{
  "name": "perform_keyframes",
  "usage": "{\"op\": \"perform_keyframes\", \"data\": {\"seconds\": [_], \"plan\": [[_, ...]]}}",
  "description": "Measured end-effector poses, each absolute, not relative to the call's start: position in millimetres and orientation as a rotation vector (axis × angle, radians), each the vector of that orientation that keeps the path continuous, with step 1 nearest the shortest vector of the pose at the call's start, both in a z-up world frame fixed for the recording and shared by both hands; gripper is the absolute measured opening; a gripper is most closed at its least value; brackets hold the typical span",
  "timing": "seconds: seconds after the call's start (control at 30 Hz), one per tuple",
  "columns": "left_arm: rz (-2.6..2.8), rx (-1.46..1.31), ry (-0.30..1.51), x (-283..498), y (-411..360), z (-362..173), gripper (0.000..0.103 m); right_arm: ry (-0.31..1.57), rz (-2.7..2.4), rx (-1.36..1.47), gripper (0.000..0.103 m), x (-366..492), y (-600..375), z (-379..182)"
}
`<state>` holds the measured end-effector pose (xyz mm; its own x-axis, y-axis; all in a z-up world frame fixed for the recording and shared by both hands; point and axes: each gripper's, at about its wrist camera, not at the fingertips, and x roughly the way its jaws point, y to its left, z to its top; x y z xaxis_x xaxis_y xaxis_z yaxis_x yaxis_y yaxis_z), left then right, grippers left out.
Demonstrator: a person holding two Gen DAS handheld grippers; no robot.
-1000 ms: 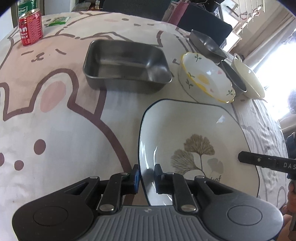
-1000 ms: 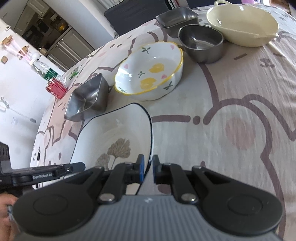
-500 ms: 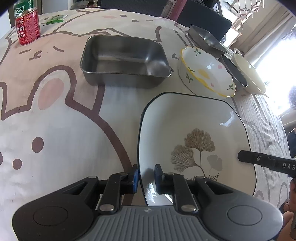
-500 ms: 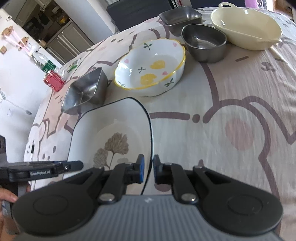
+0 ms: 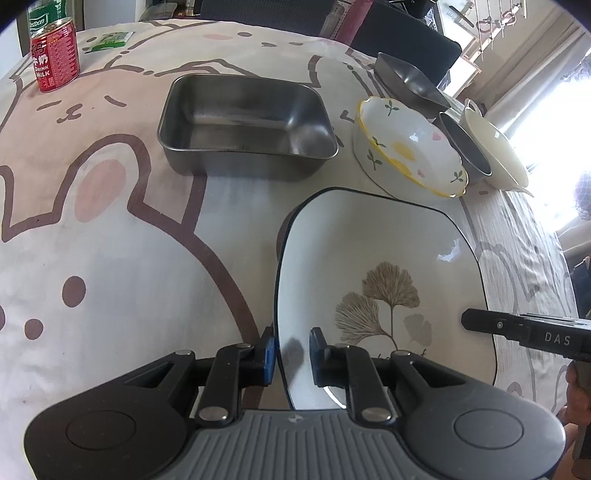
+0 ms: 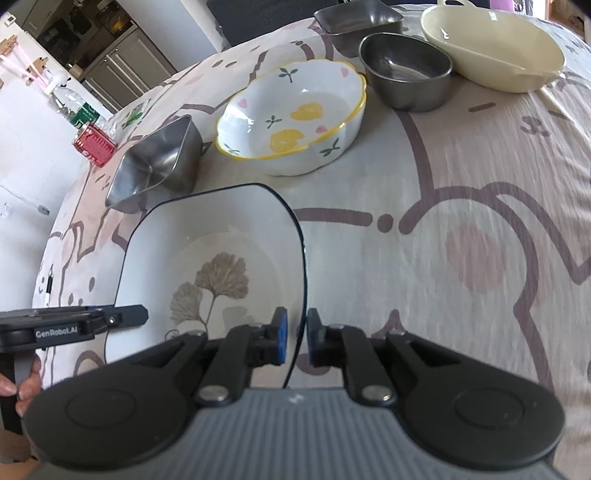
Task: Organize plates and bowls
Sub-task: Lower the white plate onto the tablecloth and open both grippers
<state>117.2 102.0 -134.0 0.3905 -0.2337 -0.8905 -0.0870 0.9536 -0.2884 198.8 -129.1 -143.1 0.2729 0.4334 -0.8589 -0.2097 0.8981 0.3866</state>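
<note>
The square plate (image 5: 380, 266) with a dark rim and a printed ginkgo leaf is held by both grippers at the same time, one on each of its opposite edges. The left gripper (image 5: 291, 350) has its two fingers closed on the left edge of the plate, with the rim passing between the blue pads. The right gripper (image 6: 295, 338) clamps the right edge in the same way, and the thin rim is visible between its fingers. Whether the plate is raised or rests on the tablecloth (image 5: 110, 258) with the pink and brown rabbit drawing, I cannot tell; a dark shadow shows beside its left edge. Behind the plate, in the left wrist view, stands a rectangular steel tray (image 5: 247, 122), and to the right of it a white flower bowl (image 5: 406, 147) with a yellow rim. Further to the right are a small round steel bowl (image 6: 406, 72), a cream bowl (image 6: 491, 48) just beside it, and another steel tray (image 6: 358, 18) behind them. A red milk can (image 5: 55, 59) stands at the far left corner of the table, well apart from the dishes.
</note>
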Motion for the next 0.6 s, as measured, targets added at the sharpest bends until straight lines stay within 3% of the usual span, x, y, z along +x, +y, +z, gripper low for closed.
{"op": "perform_keyframes", "data": {"seconds": [0.37, 0.6], "plan": [[-0.100, -0.297, 1.176, 118.5, 100.1, -133.7, 0.019, 1.215, 0.443, 0.182, 0.016, 198.8, -124.7, -143.5], [-0.097, -0.308, 1.180, 118.6, 101.6, -133.5, 0.022, 1.217, 0.456, 0.187, 0.024, 199.7, -123.6, -144.6]]}}
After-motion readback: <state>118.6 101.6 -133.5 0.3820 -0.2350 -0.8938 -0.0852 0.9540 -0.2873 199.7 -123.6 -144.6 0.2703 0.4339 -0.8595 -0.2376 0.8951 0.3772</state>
